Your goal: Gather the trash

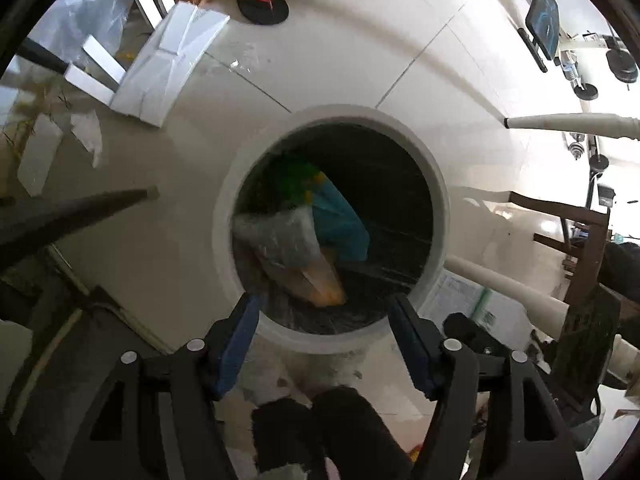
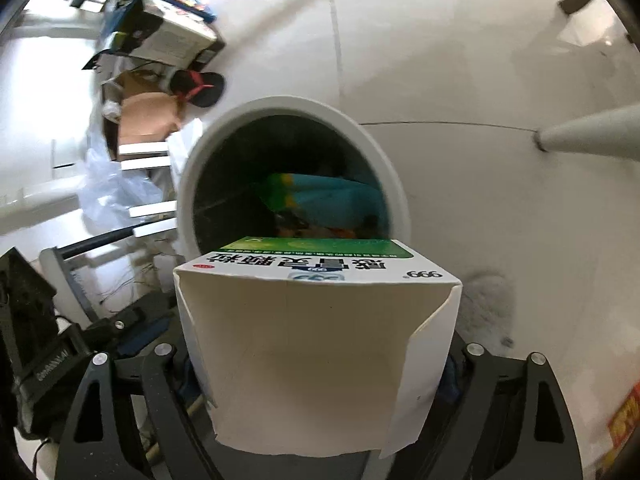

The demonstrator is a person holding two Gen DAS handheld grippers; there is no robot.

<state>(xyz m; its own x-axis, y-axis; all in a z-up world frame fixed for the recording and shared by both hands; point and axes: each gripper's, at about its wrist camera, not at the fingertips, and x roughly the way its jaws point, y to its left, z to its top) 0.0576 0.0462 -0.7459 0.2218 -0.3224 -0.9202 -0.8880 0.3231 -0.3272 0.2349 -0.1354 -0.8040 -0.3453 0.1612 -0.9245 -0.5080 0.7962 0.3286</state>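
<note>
A round white bin [image 1: 224, 200] with a black liner stands on the pale tiled floor, right under both grippers. Inside lie a silvery wrapper [image 1: 276, 236], a blue and green packet [image 1: 340, 220] and an orange piece [image 1: 324, 284]. My left gripper [image 1: 323, 304] hangs over the near rim, open, with nothing between its blue pads. In the right wrist view a white carton with a green top [image 2: 320, 272] stands between the wide-spread fingers of my right gripper [image 2: 320, 360], just short of the bin's rim [image 2: 360, 132]. The carton hides most of the pads, and I see no squeeze on its walls.
White foam pieces and a flattened box [image 1: 160, 72] lie beyond the bin on the left, next to a black and red sandal [image 1: 262, 0]. Pale furniture legs [image 1: 560, 124] reach in from the right and a dark leg [image 1: 80, 208] from the left. Stacked cartons [image 2: 168, 36] and a clear plastic bag [image 2: 108, 188] sit behind.
</note>
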